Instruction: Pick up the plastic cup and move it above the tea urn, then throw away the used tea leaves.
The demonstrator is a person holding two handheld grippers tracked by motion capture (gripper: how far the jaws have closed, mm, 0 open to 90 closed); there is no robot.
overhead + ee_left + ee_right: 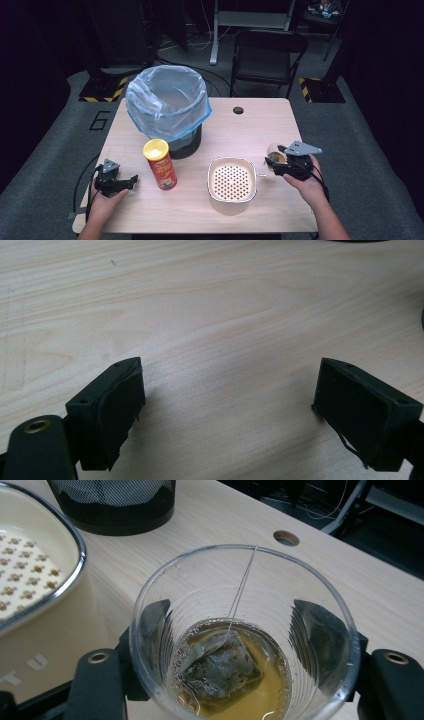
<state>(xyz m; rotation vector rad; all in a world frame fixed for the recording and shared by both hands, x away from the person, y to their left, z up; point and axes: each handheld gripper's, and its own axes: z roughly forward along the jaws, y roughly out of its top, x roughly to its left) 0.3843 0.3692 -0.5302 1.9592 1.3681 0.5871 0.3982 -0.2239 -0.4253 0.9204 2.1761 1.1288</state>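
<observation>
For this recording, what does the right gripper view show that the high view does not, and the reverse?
The right gripper view alone shows what the clear plastic cup holds: a tea bag sitting in yellowish tea, its string running up to the rim, with the right tongs pressed on both sides of the cup.

The high view alone shows the chips can, the blue bag lining the bin, and the left tongs.

Both show the cup, the cream strainer container, the black bin base and the wooden table.

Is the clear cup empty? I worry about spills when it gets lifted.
No. The clear cup held in the right gripper has yellowish liquid and a soaked tea bag at its bottom.
</observation>
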